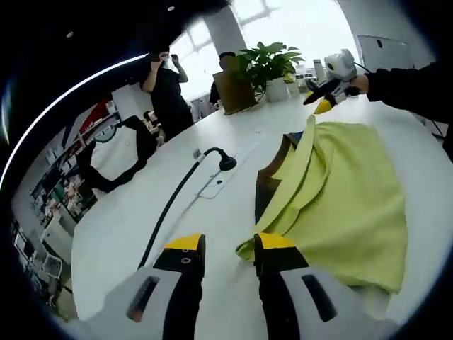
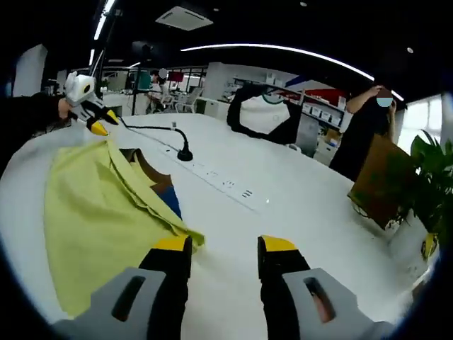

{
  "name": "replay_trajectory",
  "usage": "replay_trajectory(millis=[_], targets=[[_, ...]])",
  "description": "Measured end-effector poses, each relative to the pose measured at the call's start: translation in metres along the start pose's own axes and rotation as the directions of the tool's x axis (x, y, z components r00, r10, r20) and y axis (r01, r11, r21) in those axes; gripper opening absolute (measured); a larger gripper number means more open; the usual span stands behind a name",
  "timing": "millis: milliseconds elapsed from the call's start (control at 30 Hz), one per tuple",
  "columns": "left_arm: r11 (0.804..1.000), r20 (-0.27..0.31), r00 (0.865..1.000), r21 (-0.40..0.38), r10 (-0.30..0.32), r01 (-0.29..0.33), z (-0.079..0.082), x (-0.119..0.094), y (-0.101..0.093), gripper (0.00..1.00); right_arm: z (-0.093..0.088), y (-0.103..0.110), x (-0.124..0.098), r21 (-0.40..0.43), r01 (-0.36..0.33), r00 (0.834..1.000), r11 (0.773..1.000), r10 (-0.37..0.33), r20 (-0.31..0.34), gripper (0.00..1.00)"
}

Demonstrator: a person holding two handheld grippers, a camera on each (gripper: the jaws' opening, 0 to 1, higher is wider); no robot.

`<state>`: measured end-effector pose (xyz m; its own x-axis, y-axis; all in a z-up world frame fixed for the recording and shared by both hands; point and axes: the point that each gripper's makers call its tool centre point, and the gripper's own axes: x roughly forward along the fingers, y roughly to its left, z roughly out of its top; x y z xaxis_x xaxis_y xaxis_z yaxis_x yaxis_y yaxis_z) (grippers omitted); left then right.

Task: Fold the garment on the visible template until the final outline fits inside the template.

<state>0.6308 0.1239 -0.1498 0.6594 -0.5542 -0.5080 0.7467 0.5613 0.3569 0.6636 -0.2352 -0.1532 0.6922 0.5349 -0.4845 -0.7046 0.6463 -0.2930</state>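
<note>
We hold two pairs of tongs over a wide white table (image 1: 120, 227) where a yellow-green garment (image 1: 347, 205) lies partly folded. In the left gripper view, our left tongs (image 1: 230, 248) rise from six o'clock with jaws spread and nothing between them; the right-hand jaw tip sits just beside the garment's near corner, though we cannot tell whether it touches. The garment spreads from the centre toward four o'clock, and a dark template (image 1: 269, 185) with brown and blue patches peeks out along its folded edge. At one o'clock, a hand in a dark sleeve holds the right tongs (image 1: 322, 95) at the garment's far corner. In the right gripper view, our right tongs (image 2: 224, 251) rise from six o'clock, jaws spread and holding nothing, the left-hand tip just beside the garment's (image 2: 92, 212) nearest corner. The garment lies toward nine o'clock, with the template (image 2: 159, 185) showing along its edge. A black cable (image 2: 152, 129) ending in a round base lies on the table beyond, and a potted plant (image 2: 425, 212) stands at three o'clock.
</note>
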Motion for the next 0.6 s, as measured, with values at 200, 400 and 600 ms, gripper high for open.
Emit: replay_trajectory(millis=[200,400,600], targets=[[0.998,-0.018,0.999,-0.051,-0.033,0.032,-0.013,0.012,0.004,0.30,-0.010,0.005,0.018,0.105,-0.085,0.996,0.991,0.088,-0.024,0.38],[0.981,0.029,0.998,-0.183,-0.053,0.058,-0.015,0.022,0.003,0.29,-0.004,0.005,0.033,0.254,-0.125,0.992,0.959,0.120,0.036,0.35],[0.932,0.041,0.997,-0.354,-0.071,0.081,-0.020,0.032,0.005,0.26,-0.008,0.014,0.041,0.365,-0.167,0.985,0.916,0.168,0.030,0.28]])
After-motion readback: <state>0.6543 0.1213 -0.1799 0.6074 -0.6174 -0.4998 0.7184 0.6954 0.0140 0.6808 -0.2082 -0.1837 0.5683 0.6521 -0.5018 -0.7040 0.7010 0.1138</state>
